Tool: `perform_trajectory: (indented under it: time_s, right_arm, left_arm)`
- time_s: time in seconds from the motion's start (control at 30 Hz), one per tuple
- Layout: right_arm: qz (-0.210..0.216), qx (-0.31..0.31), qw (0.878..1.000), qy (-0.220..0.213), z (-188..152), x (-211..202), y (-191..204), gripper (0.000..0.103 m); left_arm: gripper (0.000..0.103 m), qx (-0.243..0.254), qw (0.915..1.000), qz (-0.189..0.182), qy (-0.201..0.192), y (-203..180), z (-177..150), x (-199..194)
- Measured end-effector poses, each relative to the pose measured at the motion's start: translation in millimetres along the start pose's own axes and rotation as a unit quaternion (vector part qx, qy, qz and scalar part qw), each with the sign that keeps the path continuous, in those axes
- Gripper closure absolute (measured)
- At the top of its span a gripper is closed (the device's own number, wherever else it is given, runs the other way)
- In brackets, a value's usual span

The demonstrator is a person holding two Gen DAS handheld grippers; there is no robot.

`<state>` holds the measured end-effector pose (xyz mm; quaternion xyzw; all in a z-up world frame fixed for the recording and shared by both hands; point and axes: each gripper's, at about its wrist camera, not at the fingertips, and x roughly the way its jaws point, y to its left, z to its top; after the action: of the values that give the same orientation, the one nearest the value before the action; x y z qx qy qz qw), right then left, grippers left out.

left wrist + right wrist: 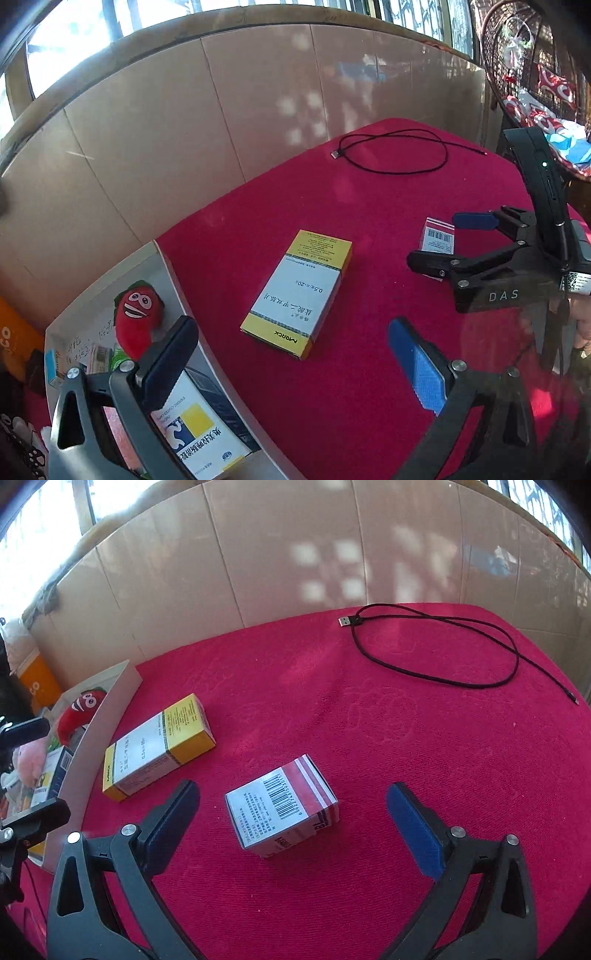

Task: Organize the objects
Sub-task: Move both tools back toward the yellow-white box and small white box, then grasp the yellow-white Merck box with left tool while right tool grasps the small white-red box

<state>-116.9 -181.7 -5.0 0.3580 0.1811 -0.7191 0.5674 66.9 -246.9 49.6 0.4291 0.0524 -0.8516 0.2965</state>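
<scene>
A yellow-and-white medicine box (299,291) lies flat on the red tablecloth (369,387), just ahead of my open left gripper (291,362), which holds nothing. A smaller red-and-white box with a barcode (284,805) lies between the spread fingers of my open right gripper (291,823), with a gap on both sides. From the left wrist view, the right gripper (434,240) straddles that small box (437,236) at the right. The yellow box (159,746) lies left of it. The left gripper (31,773) shows at the left edge over the bin.
A white bin (173,266) at the table's left edge holds a red plush toy (136,321), a blue-and-yellow box (199,432) and other small items. A black USB cable (443,646) loops at the far side. Cardboard panels (258,554) wall the back.
</scene>
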Motion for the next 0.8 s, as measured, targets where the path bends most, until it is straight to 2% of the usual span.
perform_trajectory:
  time_s: [0.2, 0.27, 0.4, 0.53, 0.63, 0.7, 0.73, 0.77, 0.8]
  right_arm:
    - [0.008, -0.065, 0.998, 0.022, 11.0, 20.0, 15.1, 0.002]
    - [0.017, -0.068, 0.997, 0.027, 10.4, 21.3, 15.9, 0.008]
    - [0.03, -0.053, 0.998, 0.027, 8.3, 17.8, 8.5, 0.047]
    - [0.043, -0.033, 0.998, 0.027, 6.0, 13.3, -2.2, 0.047]
    - [0.046, -0.02, 0.998, 0.025, 5.8, 11.8, -7.3, 0.048]
    - [0.053, -0.01, 0.998, 0.025, 6.1, 12.3, -10.8, 0.047]
    - [0.055, -0.008, 0.998, 0.024, 6.2, 13.0, -10.7, 0.047]
    - [0.056, -0.007, 0.998, 0.024, 6.2, 13.1, -10.9, 0.047]
    - [0.056, -0.007, 0.998, 0.024, 6.3, 13.4, -10.3, 0.047]
  left_arm:
    - [0.0, -0.013, 0.9991, -0.001, 0.041, 3.3, 19.0, 34.8]
    - [0.0, -0.02, 0.9984, -0.002, 0.052, 3.3, 24.7, 44.8]
    - [0.0, -0.006, 0.9966, -0.009, 0.082, -4.5, 31.3, 66.9]
    - [0.0, 0.012, 0.9925, 0.007, 0.122, -11.6, 29.8, 89.5]
    - [0.001, -0.021, 0.9921, -0.01, 0.123, -6.1, 27.0, 91.3]
    - [0.017, -0.043, 0.9912, -0.04, 0.119, -3.2, 24.7, 88.3]
    - [0.03, -0.051, 0.9903, -0.054, 0.117, -3.2, 24.2, 86.4]
    - [0.042, -0.055, 0.9903, -0.059, 0.113, -4.8, 24.0, 83.6]
    - [0.047, -0.049, 0.9914, -0.054, 0.108, -8.5, 23.9, 80.7]
